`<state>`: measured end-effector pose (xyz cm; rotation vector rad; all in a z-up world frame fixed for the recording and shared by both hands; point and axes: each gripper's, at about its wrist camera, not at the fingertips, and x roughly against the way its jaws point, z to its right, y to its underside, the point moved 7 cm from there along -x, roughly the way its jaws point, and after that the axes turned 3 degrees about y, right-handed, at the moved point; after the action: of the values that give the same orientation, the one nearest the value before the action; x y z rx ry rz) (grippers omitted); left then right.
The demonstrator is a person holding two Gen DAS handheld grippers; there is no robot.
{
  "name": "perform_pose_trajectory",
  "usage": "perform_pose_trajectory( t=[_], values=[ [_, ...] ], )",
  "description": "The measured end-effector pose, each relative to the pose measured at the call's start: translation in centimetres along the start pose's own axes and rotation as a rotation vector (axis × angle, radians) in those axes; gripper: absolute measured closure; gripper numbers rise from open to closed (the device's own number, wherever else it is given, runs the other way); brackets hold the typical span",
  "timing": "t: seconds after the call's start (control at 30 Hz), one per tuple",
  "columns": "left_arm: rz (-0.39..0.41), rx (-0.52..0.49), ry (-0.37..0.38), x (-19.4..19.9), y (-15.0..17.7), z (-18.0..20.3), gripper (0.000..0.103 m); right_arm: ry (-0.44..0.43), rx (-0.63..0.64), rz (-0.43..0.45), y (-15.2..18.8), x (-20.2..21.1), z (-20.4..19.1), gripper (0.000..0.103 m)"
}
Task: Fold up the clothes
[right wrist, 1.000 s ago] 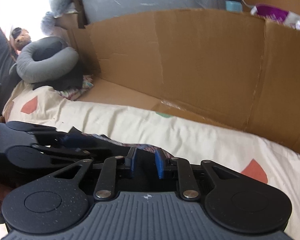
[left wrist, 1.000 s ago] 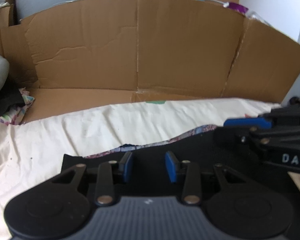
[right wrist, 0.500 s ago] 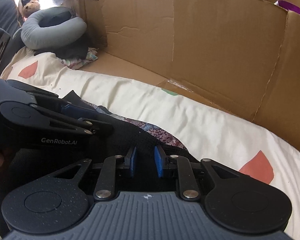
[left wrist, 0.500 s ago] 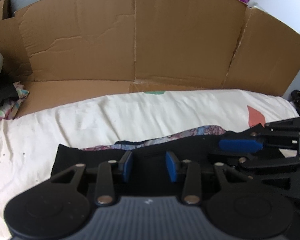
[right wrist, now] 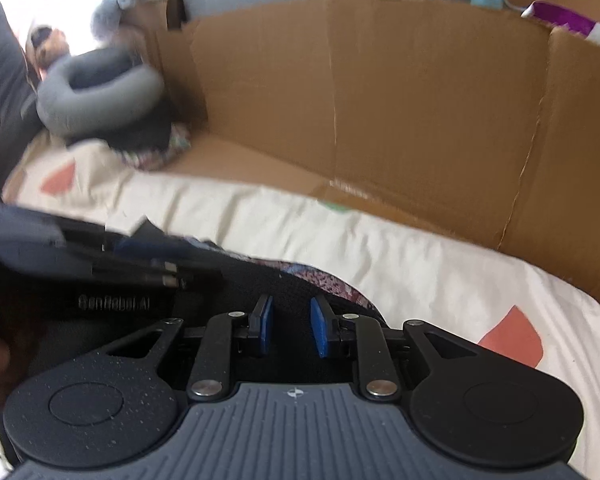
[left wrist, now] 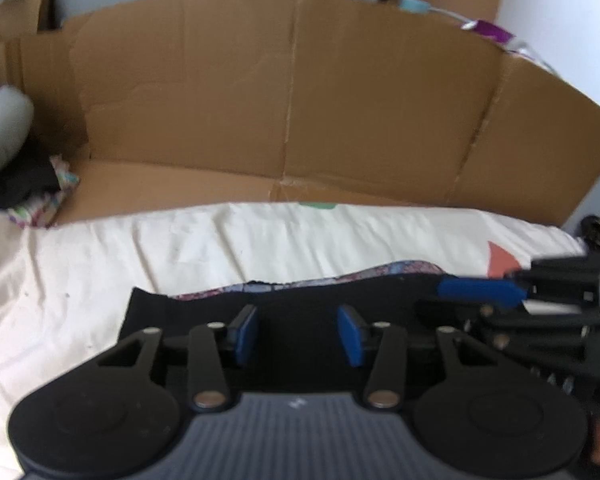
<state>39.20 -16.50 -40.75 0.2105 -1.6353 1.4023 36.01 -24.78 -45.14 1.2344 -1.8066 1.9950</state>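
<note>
the black garment (left wrist: 284,304) lies flat on the cream bed sheet (left wrist: 228,240), its far edge showing a strip of patterned lining, in front of a folded-out cardboard sheet (left wrist: 292,112). its long axis runs left to right across both views, so each gripper sits over one end of it, pointing down and forward at the cloth.

the left gripper (left wrist: 298,334) is over the garment's left part, its blue pads spread with dark cloth below the gap; its jaws have just been opening and the pads do not press on anything. the right gripper (right wrist: 292,330) is over the right end, near the rounded patterned edge, its pads only a little apart; whether any cloth is caught between them cannot be told, and none bunches up there.

both grippers look about equally near the cloth. judging by this, a fold would mean carrying one end along the long axis toward the other.
</note>
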Motion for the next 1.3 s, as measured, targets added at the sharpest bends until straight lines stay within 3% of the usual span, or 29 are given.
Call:
perform_pose_trajectory(
  t=[0.17,0.4,0.63,0.8,0.97,1.13,1.3],
  values=[
    [0.038,-0.064,0.003,3.2,0.9,0.8,0.054,-0.023,0.037,0.017,0.3,2.5,-1.3,0.074],
    [0.055,-0.028,0.004,6.3,2.2,1.2,0.05,-0.044,0.051,-0.022,2.1,5.1,-3.4,0.073],
    [0.039,0.027,0.0,7.8,5.0,1.7,0.049,-0.039,0.087,-0.015,4.3,6.9,-5.0,0.072],
    [-0.025,0.024,0.003,7.4,7.9,2.1,0.045,-0.028,0.098,-0.076,7.4,6.8,-4.9,0.071],
    [-0.082,0.055,-0.058,7.1,10.6,0.2,0.045,0.003,0.094,-0.116,9.5,6.7,-3.6,0.071],
    [-0.064,0.035,-0.116,8.7,11.9,-1.9,0.043,0.032,0.084,-0.119,10.7,7.8,-2.0,0.071],
    [-0.061,0.092,-0.185,10.6,12.4,-4.6,0.045,0.087,0.056,-0.109,10.8,9.5,-0.3,0.071]
  ],
)
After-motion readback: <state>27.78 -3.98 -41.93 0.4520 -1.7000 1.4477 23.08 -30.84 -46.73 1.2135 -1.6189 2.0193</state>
